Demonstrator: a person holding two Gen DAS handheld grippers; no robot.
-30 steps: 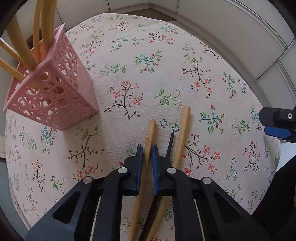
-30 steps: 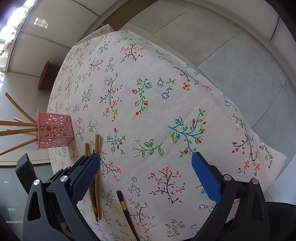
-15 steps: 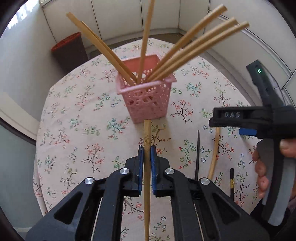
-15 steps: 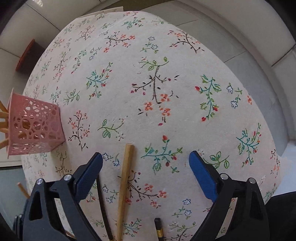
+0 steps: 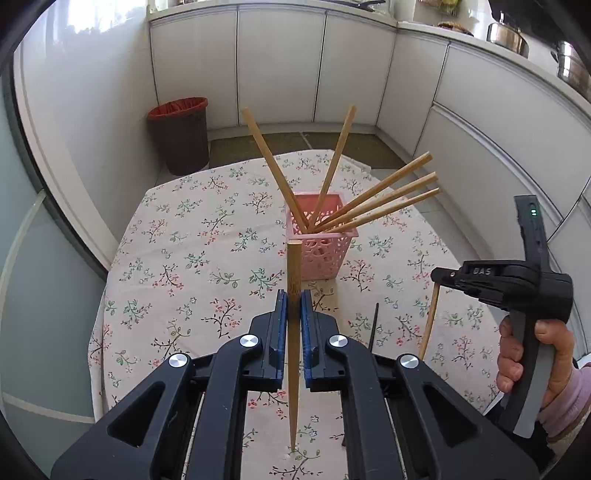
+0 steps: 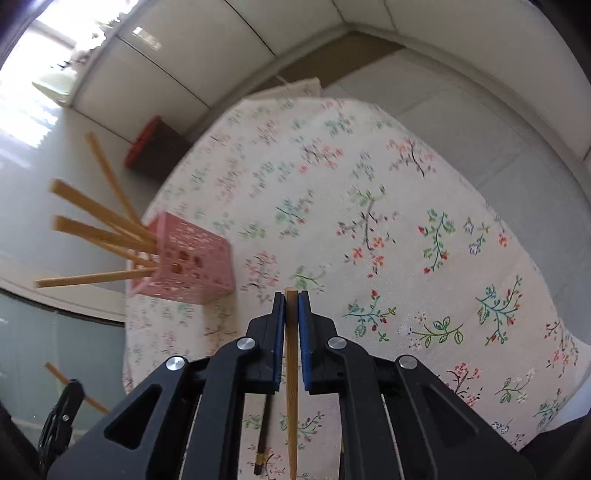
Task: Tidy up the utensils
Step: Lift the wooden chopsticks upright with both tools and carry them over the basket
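Table, floral cloth (image 5: 192,236): pink basket (image 5: 320,254) standing on it; 1 black chopstick (image 5: 373,325) lying nearer camera.

1. Floral tablecloth (image 5: 192,258) spreads out under and ahead of the gripper, cream with little red, green and blue sprigs. Right wrist view has it too (image 6: 424,206), running off ahead and to the right.
2. Dark brown trash bin (image 5: 181,136) with a red liner folded over the rim sits on the floor, far ahead and left of the gripper, past the table's far edge.
3. White cabinet doors (image 5: 280,62) line the wall straight ahead and curve round to the right.
4. Metal pots (image 5: 508,35) up on the counter, top right, well away.
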